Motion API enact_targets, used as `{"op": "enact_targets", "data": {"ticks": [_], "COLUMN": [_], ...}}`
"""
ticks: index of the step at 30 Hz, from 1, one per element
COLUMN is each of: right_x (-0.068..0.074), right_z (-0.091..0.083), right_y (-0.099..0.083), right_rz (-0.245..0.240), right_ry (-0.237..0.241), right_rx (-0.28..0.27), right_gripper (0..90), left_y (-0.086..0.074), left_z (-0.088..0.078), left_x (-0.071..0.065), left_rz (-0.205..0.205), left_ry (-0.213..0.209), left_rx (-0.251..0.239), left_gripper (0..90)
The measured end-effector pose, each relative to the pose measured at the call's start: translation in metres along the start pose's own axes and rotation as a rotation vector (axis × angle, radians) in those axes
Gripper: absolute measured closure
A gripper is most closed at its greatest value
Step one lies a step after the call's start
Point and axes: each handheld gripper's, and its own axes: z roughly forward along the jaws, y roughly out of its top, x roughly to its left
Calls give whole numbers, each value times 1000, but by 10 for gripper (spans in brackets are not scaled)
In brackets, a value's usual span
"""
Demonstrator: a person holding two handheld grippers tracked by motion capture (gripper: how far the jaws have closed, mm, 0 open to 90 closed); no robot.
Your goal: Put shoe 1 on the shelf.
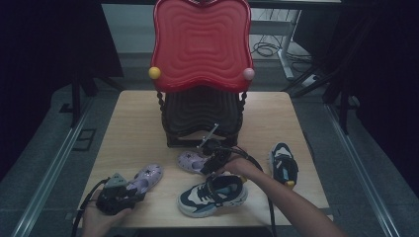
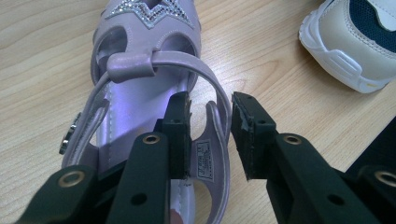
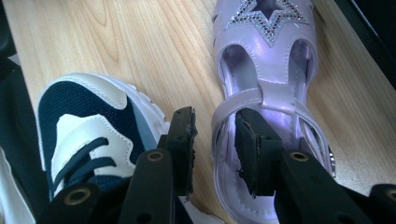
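Sandals, lilac, lie on the table [image 1: 276, 108]: high view shows the left sandal [image 1: 146, 177] at the left gripper [image 1: 118, 193], the right sandal [image 1: 191, 160] at the right gripper [image 1: 213, 160]. Left gripper view: jaws part-spread astride the heel wall [image 2: 219, 140], not pinching; a shallow bite could slip off. Right gripper view: jaws likewise spread astride the sandal's side strap [image 3: 224, 121], beside the sneaker [image 3: 88, 130], which could get nudged.

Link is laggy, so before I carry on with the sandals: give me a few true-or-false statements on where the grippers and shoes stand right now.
1. The left gripper straddles the heel wall of a lilac sandal. True.
2. The right gripper holds the navy sneaker. False: it straddles the side wall of the other lilac sandal.
3. Both sandals lie on the wooden table. True.
4. The black rack holds shoes. False: none show in it.
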Motion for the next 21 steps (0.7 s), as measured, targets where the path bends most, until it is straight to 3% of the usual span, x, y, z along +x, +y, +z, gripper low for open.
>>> {"op": "enact_targets", "data": {"ticks": [8, 12, 21], "right_x": [-2, -3, -4], "right_z": [7, 10, 17], "right_y": [2, 2, 3], "right_rz": [12, -4, -12], "right_ry": [-9, -13, 5], "right_rx": [37, 48, 84], "right_gripper": [690, 717, 830], "left_y": [0, 1, 1], "left_z": [1, 2, 1], "left_x": [1, 0, 1], "left_rz": [1, 8, 1], "left_ry": [-1, -6, -6], "left_rx": [1, 7, -5], "left_gripper": [730, 774, 844]}}
